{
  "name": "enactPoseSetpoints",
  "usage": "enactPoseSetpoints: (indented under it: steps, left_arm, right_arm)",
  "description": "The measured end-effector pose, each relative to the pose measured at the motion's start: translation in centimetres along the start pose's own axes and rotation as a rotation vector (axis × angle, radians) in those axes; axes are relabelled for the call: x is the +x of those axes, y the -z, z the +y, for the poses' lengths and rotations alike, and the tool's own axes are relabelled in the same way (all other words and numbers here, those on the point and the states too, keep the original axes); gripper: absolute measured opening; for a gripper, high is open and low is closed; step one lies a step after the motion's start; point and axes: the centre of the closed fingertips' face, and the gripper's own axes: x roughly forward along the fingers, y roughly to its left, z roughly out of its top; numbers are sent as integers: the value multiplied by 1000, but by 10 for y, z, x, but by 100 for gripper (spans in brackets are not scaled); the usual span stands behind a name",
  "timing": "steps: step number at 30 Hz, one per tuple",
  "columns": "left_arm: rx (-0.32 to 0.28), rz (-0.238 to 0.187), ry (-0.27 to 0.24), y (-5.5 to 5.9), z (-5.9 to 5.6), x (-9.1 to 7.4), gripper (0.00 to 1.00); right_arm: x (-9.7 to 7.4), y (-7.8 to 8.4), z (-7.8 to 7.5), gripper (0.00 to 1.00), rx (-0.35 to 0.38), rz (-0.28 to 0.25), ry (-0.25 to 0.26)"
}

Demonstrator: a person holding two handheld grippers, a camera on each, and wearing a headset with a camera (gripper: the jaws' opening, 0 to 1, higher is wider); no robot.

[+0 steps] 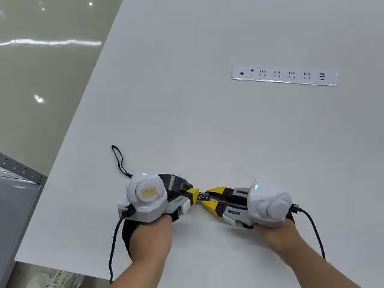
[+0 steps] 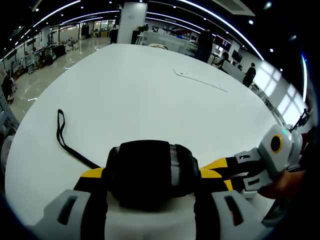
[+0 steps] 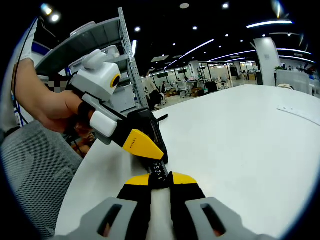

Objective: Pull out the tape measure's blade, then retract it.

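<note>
A black tape measure point(image 1: 174, 182) sits near the table's front edge, and my left gripper point(image 1: 183, 193) is shut on its body. In the left gripper view the case point(image 2: 145, 162) bulges between the yellow jaws, and its black wrist strap point(image 2: 62, 134) trails left on the table. My right gripper point(image 1: 207, 197) faces it from the right, shut on the blade tip. A short length of numbered blade point(image 3: 158, 171) runs from my right gripper point(image 3: 161, 178) to the case point(image 3: 149, 129). The two grippers are almost nose to nose.
A white power strip point(image 1: 285, 75) lies flat at the far right of the white table point(image 1: 198, 114). The table's left edge drops to a glossy floor, with a grey metal shelf point(image 1: 18, 174) at lower left. A black cable point(image 1: 312, 228) trails from the right gripper.
</note>
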Motion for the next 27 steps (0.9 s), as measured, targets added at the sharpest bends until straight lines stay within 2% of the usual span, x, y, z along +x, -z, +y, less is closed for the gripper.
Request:
enactPoseSetpoints:
  steps: [8, 27]
  left_arm:
    - [-12, 1, 14, -1, 0, -1, 68]
    - [-31, -1, 21, -2, 0, -1, 68]
  right_arm:
    - [10, -3, 3, 12, -8, 3, -10]
    - [22, -7, 5, 12, -25, 8, -23]
